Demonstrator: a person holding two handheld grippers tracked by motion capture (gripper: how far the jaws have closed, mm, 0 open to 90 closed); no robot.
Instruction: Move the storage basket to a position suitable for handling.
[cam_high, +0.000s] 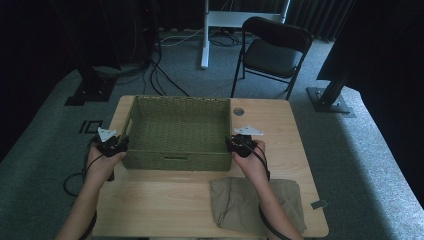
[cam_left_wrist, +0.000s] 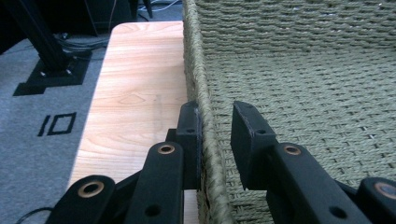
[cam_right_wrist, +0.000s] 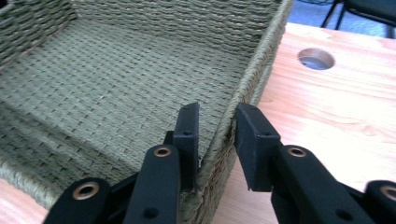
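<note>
Writing: I read only "10", marked on the grey floor (cam_left_wrist: 28, 154) left of the desk (cam_high: 165, 200), seen in left tool view and the high view. No labels on anything else.

Basket (cam_high: 176, 161): green woven, rectangular, open top up, sits on far half of desk, long axis running left-right, near wall w/ a slot handle facing me. Its left wall runs close to desk's left edge; only a narrow strip of wood there.

L tool (cam_left_wrist: 215, 140): jaws straddle the left rim, one outside, one inside. Outer pad touches the weave; inner pad shows a slim gap. Narrowed down nearly to the rim, not fully clamped as far as I can see.

R tool (cam_right_wrist: 215, 140): straddles the right rim near the front corner, inner pad against the wall, outer pad w/ small gap.

Room: wide bare wood right of basket, w/ a round cable hole (cam_right_wrist: 316, 59). Khaki cloth (cam_high: 235, 202) lies folded at near right, just short of desk's near edge. Folding chair (cam_high: 272, 52) beyond desk.
</note>
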